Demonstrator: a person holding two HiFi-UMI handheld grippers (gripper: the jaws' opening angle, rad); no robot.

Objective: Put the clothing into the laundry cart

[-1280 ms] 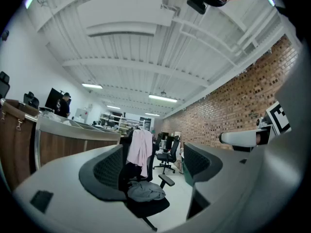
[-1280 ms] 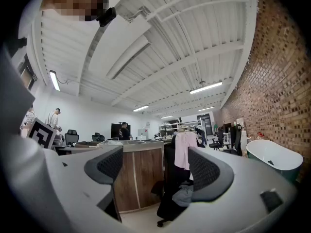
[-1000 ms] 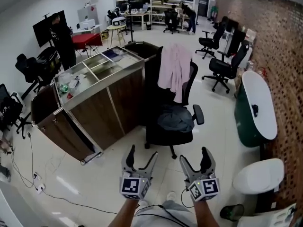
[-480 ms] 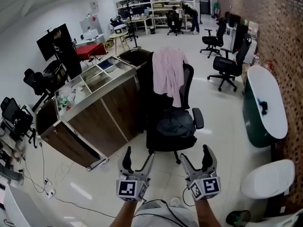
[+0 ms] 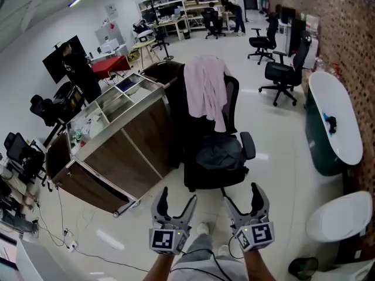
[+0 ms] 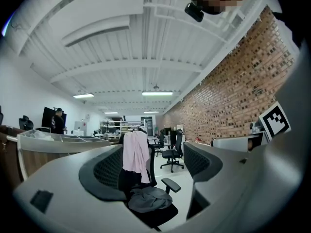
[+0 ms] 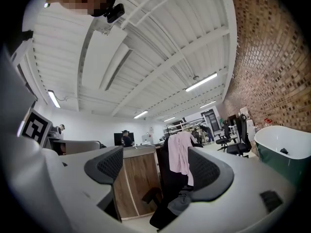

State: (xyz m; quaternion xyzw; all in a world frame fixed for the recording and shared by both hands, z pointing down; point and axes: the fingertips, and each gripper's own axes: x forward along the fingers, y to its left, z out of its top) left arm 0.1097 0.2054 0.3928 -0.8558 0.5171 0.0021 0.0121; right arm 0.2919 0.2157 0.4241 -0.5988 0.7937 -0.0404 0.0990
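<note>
Both grippers empty: left gripper (image 5: 177, 196) and right gripper (image 5: 241, 195) held low and level, fingers spread fairly wide, nothing between them, well short of the office chair (image 5: 248, 145) ahead. No clothing is in the cart yet. The pink garment (image 5: 205, 89) hangs over the chair back and the dark grey garment (image 5: 218, 154) lies bunched on the seat. Laundry cart (image 5: 126, 151) stands just left of the chair, wood panels with a metal top split into trays. My read is the approach phase, no grasp started. Risks from here: the chair is on casters, so a tug on the pink piece could roll or swivel it away instead of freeing the cloth, and the drape could catch on the top of the backrest. The grey heap is loose – a shallow pinch may lift one layer and drag the rest onto the floor. I can't tell which cart opening takes laundry – the top trays already hold small items, so a drop there lands in the wrong place. Cables (image 5: 88, 253) on the floor left of the cart are a trip or snag hazard.
</note>
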